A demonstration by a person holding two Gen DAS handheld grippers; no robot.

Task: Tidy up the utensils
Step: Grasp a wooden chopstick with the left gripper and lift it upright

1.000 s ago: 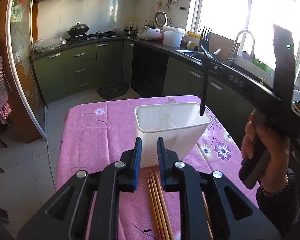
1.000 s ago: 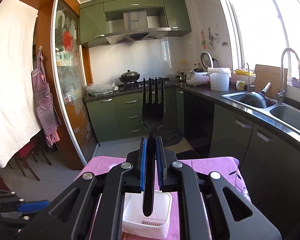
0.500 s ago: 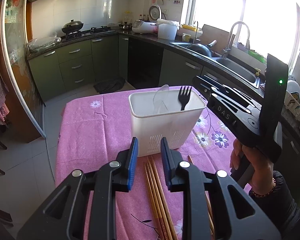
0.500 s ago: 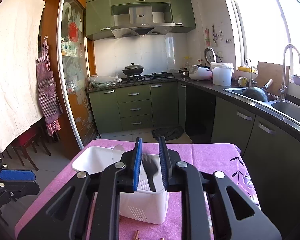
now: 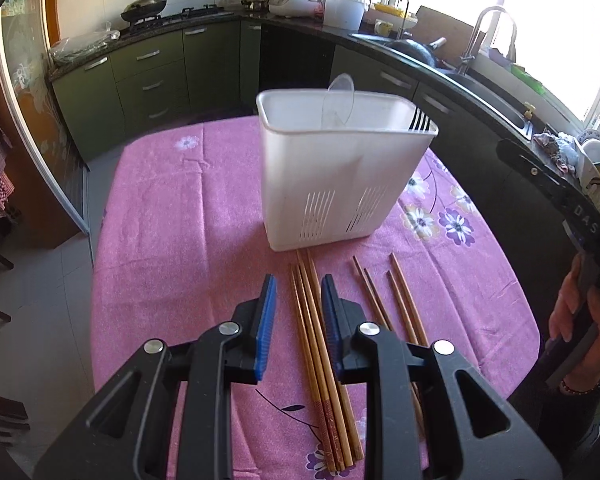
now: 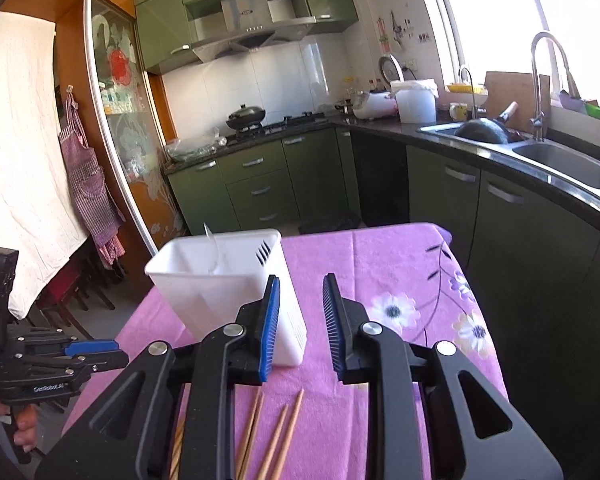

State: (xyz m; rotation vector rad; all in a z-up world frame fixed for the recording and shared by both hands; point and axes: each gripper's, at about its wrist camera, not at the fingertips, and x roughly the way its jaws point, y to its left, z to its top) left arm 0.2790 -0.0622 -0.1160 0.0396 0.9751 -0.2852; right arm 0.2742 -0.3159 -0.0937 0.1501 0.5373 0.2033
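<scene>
The white bin (image 5: 340,168) stands on the pink tabletop (image 5: 188,216). A fork (image 5: 420,122) and a clear spoon (image 5: 340,98) are already in it. The chopsticks (image 5: 320,344) lie flat on the cloth, just in front of the bin. One bunch lies close together, and a few more (image 5: 396,304) lie apart beside it.

The left tool (image 5: 298,312) hangs over the bunch with one finger on each side of it. Its jaws are a little apart and grip nothing; the pads do not press on the sticks. The right tool (image 6: 300,320) is off to the side, near the bin. Its jaws are opening and nothing is between them.

The next job looks like picking up the bunch. To do it well, go down until the pads are low beside the sticks, almost at the cloth. Keep the bunch in the middle of the gap. Squeeze slowly so no stick rolls out or slips away. Grab near the middle of the sticks so they do not tip. Then lift them straight up and stand them in the bin.
</scene>
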